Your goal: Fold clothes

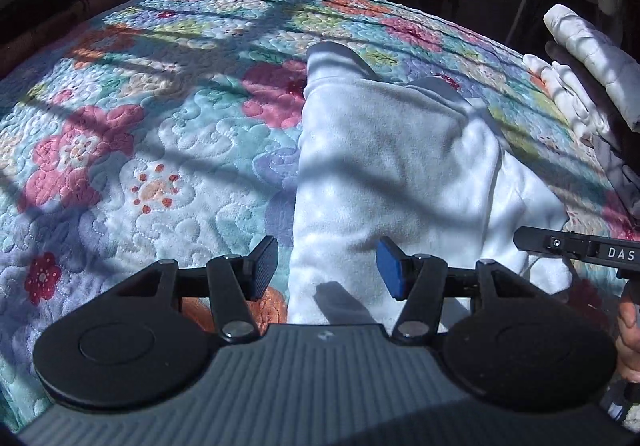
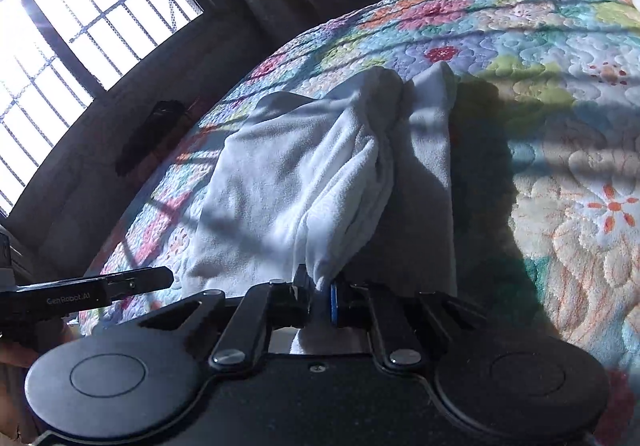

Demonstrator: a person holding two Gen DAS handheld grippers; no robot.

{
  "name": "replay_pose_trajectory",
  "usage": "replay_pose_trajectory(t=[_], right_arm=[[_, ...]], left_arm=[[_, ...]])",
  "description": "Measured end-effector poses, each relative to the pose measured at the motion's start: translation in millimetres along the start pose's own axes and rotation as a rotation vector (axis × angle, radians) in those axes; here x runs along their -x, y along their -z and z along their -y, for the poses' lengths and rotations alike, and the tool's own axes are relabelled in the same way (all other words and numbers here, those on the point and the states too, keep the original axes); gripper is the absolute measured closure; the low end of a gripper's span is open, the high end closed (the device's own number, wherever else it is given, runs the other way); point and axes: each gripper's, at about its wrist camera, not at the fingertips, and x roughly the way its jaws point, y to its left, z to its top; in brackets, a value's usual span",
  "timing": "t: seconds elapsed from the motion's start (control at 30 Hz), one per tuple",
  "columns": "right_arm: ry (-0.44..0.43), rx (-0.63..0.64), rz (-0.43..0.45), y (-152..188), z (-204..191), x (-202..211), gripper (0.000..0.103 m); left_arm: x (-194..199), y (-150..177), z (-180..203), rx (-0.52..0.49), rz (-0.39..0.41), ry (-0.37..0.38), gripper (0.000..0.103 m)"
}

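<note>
Right tool (image 2: 320,300) was clenched on a bunched edge of the white garment (image 2: 296,181), seen only in the right wrist view. Left tool (image 1: 328,266) stood released, garment just ahead on the floral bedspread (image 1: 120,149); folded white clothes (image 1: 584,85) lay far right.

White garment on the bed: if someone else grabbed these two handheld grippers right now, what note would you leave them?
Right gripper: jaws shut on a bunched edge of the white fleece garment.
Left gripper: jaws open, holding nothing, straddling the garment's near left edge.
Garment lies partly folded on the floral quilt; other folded white clothes sit at the far right.
Left: finish the fold, smooth it flat.
</note>
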Motion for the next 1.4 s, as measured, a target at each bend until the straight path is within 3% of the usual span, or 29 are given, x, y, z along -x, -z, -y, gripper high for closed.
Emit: replay_pose_trajectory(t=[0.1,0.17,0.27,0.37,0.43,0.73,0.83,0.9,1.0,1.03,1.07,1.17,1.2,1.27,1.33,1.4], right_arm=[[-0.028,0.018,0.039,-12.5,-8.9,32.5,0.091],[0.026,-0.016,-0.012,-8.7,-1.4,32.5,0.091],[0.123,-0.084,-0.087,6.0,16.1,18.4,0.091],[0.174,-0.029,-0.124,19.0,21.5,-3.5,0.091],[0.164,-0.014,-0.127,17.2,21.9,-1.4,0.091],[0.131,-0.051,-0.184,16.2,40.2,-9.4,0.094],[0.161,0.033,-0.216,8.6,24.1,-2.9,0.091],[0.169,0.080,-0.239,6.2,17.9,3.0,0.088],[0.188,0.141,-0.299,8.4,23.9,2.1,0.087],[0.172,0.144,-0.304,9.0,29.7,1.0,0.087],[0.150,0.105,-0.306,5.5,35.0,3.2,0.087],[0.082,-0.016,-0.309,-7.0,50.6,11.4,0.084],[0.054,-0.067,-0.299,-13.4,57.9,17.4,0.083],[0.050,-0.142,-0.240,-29.3,72.3,35.9,0.073],[0.071,-0.113,-0.169,-55.3,80.0,59.2,0.070],[0.081,-0.079,-0.111,-81.0,81.7,77.7,0.067]], left_arm=[[1.9,-5.7,15.7,-0.096,-0.006,-0.042,0.049],[-4.8,-5.1,24.8,-0.139,-0.020,-0.050,0.049],[-32.7,1.1,26.3,-0.104,-0.115,-0.033,0.049],[-61.1,10.5,23.1,-0.065,-0.206,-0.036,0.047],[-63.2,13.3,24.1,-0.092,-0.208,-0.054,0.040],[-64.8,6.9,19.1,-0.073,-0.234,-0.051,0.036],[-44.9,-6.4,18.4,-0.090,-0.149,-0.070,0.046],[-31.3,-14.5,17.4,-0.072,-0.088,-0.040,0.047],[-41.1,-22.2,7.6,0.111,-0.142,0.077,0.047],[-48.7,-21.6,9.7,0.116,-0.164,0.076,0.047],[-58.7,-18.4,17.8,0.056,-0.186,0.039,0.047],[-79.7,-3.0,42.4,-0.163,-0.219,-0.089,0.042],[-81.5,-2.5,44.1,-0.182,-0.226,-0.098,0.042],[-78.1,-15.2,34.7,-0.143,-0.266,-0.058,0.042],[-72.9,-29.1,25.4,-0.103,-0.293,-0.021,0.045],[-56.5,-46.3,23.1,-0.093,-0.238,0.007,0.045]])
